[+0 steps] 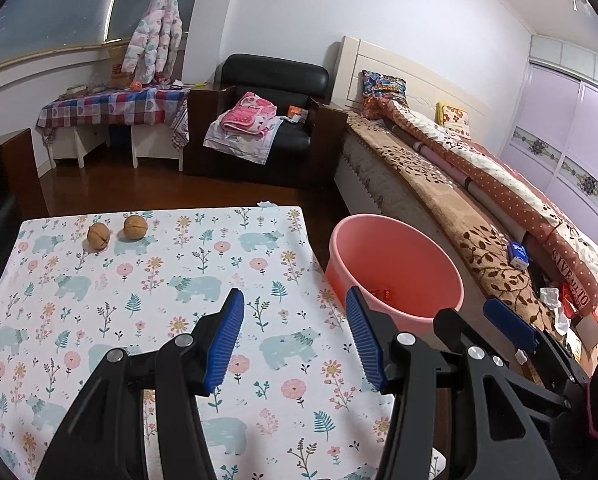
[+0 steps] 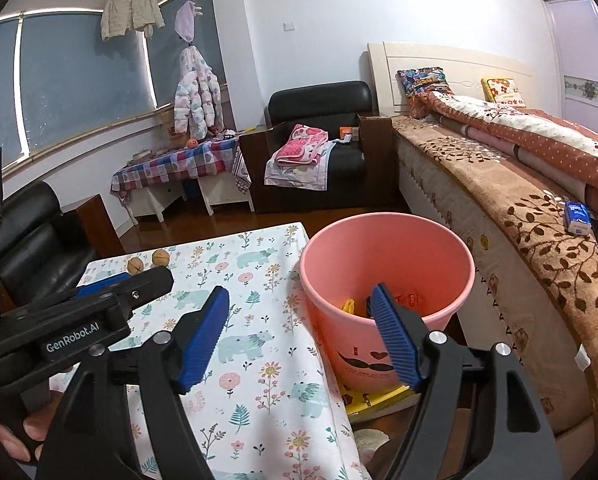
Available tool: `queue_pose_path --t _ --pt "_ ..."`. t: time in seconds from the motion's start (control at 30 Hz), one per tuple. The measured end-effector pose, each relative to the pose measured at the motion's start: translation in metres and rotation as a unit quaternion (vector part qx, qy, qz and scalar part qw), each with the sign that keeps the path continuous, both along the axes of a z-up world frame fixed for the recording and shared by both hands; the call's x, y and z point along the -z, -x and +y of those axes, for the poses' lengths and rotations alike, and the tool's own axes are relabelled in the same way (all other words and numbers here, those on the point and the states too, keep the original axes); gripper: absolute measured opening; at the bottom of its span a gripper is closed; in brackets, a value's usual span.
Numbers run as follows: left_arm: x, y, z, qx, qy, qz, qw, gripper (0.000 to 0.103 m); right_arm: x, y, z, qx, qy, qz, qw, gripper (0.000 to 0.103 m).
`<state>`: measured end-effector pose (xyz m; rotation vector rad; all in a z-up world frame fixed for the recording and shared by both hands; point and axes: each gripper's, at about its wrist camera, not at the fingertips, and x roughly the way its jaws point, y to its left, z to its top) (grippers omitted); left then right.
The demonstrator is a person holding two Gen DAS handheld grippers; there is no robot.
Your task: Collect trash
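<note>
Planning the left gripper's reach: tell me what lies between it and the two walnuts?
Only bare tablecloth between left gripper and walnuts, per left wrist view.

Pink bucket [image 2: 387, 264] upright beside table, red and yellow scraps [image 2: 409, 299] inside.

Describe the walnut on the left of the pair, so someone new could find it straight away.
Start at the table with the bear-and-flower cloth, beside the pink bucket. At its far edge, away from the bucket, two brown walnuts sit side by side, slightly apart. The left walnut is nearer the table's outer corner and shows a dark cross-shaped seam, while the other walnut shows a single seam.
</note>
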<state>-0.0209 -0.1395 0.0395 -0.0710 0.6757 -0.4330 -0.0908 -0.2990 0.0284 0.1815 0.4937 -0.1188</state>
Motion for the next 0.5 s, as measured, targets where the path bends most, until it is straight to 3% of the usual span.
queue_pose_path --t 0.5 --pt "0.0042 0.0002 0.0079 -0.006 0.003 0.004 1.0000 0.052 0.0030 -0.0067 0.0018 0.013 0.021 0.015 1.000 0.074"
